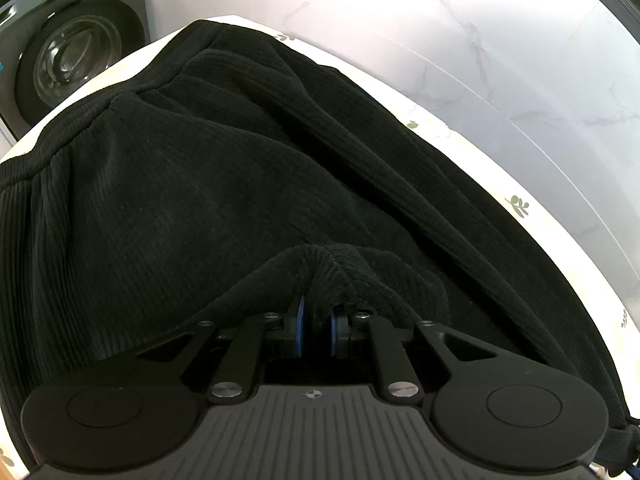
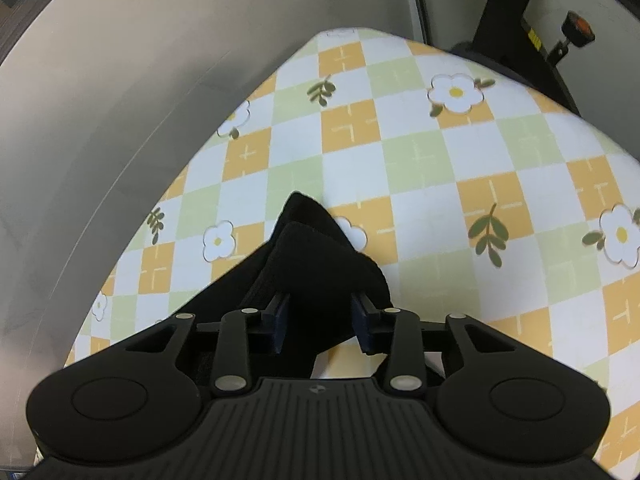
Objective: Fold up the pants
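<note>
Black ribbed pants (image 1: 208,184) lie spread over the table in the left wrist view, waistband toward the far left. My left gripper (image 1: 317,320) is shut on a bunched fold of this fabric, its blue pads pressed close on it. In the right wrist view my right gripper (image 2: 322,316) is shut on a thick wad of the same black pants (image 2: 316,268), which rises in a peak between the fingers above the checked tablecloth (image 2: 420,152). The cloth below each grip is hidden by the gripper bodies.
A front-loading washing machine (image 1: 68,56) stands past the table's far left edge. A pale marbled floor (image 1: 500,60) runs along the table's right edge. Black equipment with knobs (image 2: 560,32) stands beyond the table's far corner. The flowered tablecloth lies bare ahead of my right gripper.
</note>
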A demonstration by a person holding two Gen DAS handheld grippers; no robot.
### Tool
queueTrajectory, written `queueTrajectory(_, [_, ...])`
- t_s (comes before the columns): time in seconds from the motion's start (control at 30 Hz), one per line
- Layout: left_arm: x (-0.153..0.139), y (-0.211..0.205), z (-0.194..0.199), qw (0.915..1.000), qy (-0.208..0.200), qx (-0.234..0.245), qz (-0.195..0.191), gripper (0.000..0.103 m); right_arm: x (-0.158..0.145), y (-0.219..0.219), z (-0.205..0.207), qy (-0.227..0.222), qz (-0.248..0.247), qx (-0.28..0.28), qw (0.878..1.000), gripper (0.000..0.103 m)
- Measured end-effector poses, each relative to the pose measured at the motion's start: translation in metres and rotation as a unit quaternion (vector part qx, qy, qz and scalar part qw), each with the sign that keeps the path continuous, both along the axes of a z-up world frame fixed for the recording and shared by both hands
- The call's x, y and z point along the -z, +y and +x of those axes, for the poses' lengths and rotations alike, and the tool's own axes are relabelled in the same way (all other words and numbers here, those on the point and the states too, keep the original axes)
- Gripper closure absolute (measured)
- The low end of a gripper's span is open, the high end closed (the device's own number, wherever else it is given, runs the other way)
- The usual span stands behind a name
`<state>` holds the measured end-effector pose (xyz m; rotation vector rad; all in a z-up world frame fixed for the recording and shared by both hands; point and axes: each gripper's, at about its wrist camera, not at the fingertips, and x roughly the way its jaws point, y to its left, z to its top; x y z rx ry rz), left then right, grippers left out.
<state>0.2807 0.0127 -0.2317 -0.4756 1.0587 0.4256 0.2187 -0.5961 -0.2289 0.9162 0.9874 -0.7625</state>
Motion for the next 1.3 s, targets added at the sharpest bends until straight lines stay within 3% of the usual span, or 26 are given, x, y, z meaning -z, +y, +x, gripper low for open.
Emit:
queueTrajectory(0.1, [0.001,-0.001,-0.002,1.0,0.0,0.0,0.0,0.09,-0.006,0.001,0.008,0.002,-0.01,-0.016,1.0,0.056])
queueTrajectory(0.27, [0.003,-0.001,-0.004,1.0,0.004,0.001,0.001,0.09,0.003,0.002,0.025,0.04,-0.015,-0.036,0.998,0.054])
queueTrajectory(0.33, [0.004,-0.001,-0.003,1.0,0.007,0.002,0.001,0.09,0.01,0.004,0.029,0.063,-0.021,-0.042,0.997,0.068])
queueTrajectory(0.37, [0.006,-0.001,-0.003,1.0,0.008,0.002,0.0,0.09,0.011,0.005,0.03,0.073,-0.03,-0.046,0.996,0.082])
queueTrajectory(0.43, [0.008,0.001,-0.002,0.9999,0.01,-0.002,-0.006,0.09,0.006,0.004,0.027,0.062,-0.027,-0.038,0.997,0.087])
queueTrajectory(0.47, [0.007,0.004,-0.002,0.9998,0.01,-0.008,-0.014,0.09,-0.003,0.004,0.026,0.046,-0.023,-0.029,0.998,0.091])
queueTrajectory(0.53, [0.005,0.013,-0.004,0.9993,0.006,-0.023,-0.029,0.091,-0.041,0.008,0.029,-0.028,-0.028,-0.031,0.999,0.094])
queueTrajectory(0.6, [0.0,0.021,-0.004,0.9987,0.0,-0.036,-0.036,0.092,-0.099,0.021,0.028,-0.142,-0.063,-0.059,0.986,0.094])
queueTrajectory(0.63, [-0.001,0.023,-0.004,0.9985,-0.004,-0.04,-0.037,0.092,-0.126,0.029,0.023,-0.196,-0.1,-0.078,0.972,0.094])
queueTrajectory(0.67, [-0.002,0.025,-0.004,0.9984,-0.004,-0.042,-0.038,0.092,-0.137,0.03,0.017,-0.219,-0.133,-0.08,0.963,0.094])
queueTrajectory(0.7, [-0.002,0.025,-0.004,0.9983,-0.001,-0.042,-0.039,0.092,-0.13,0.025,0.018,-0.19,-0.135,-0.072,0.97,0.094])
queueTrajectory(0.73, [-0.001,0.024,-0.004,0.9984,0.004,-0.04,-0.039,0.092,-0.11,0.015,0.021,-0.132,-0.102,-0.062,0.984,0.094])
queueTrajectory(0.77, [0.0,0.023,-0.004,0.9986,0.006,-0.036,-0.038,0.092,-0.094,0.006,0.017,-0.106,-0.071,-0.049,0.991,0.094])
queueTrajectory(1.3, [0.002,0.016,0.006,0.9988,0.02,-0.03,-0.032,0.092,-0.058,-0.011,-0.03,-0.081,-0.025,-0.02,0.996,0.095])
